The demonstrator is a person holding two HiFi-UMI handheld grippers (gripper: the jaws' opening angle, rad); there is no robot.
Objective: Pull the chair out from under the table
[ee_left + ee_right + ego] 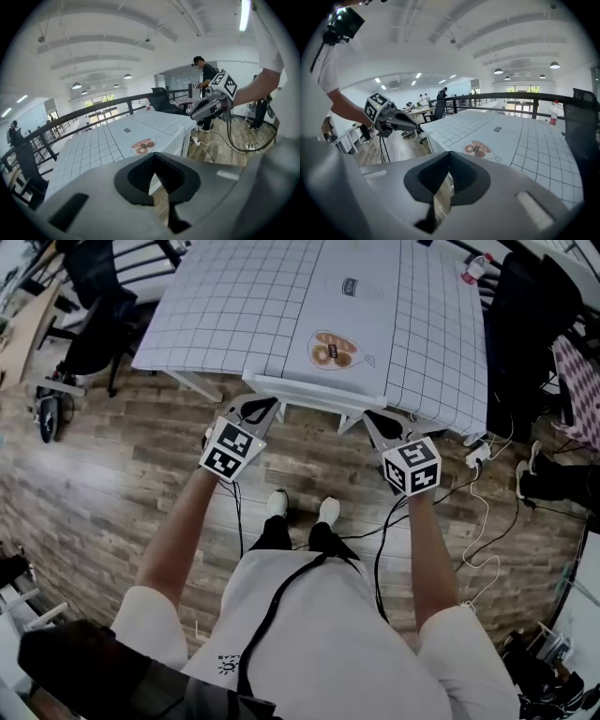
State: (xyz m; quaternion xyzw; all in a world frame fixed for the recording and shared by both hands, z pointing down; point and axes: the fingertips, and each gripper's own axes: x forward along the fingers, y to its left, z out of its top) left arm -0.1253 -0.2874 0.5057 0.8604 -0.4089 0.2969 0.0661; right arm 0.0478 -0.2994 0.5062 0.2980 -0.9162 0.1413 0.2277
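Observation:
A white chair (317,396) stands tucked under the table (244,306), which is covered by a gridded white cloth; only the chair's top rail shows at the near edge. My left gripper (264,409) is shut and empty, its tips just short of the rail's left end. My right gripper (373,420) is also shut and empty, close to the rail's right end. In the left gripper view the jaws (157,180) meet, with the right gripper (208,105) off to the side. From the right gripper view, its closed jaws (449,180) face the table (525,140), and the left gripper (396,119) is at left.
A round doughnut print (331,351) marks the cloth. Black office chairs (94,315) stand at the far left and a dark chair (530,315) at the right. Cables and a power strip (478,456) lie on the wood floor. My white shoes (302,507) are just behind the chair.

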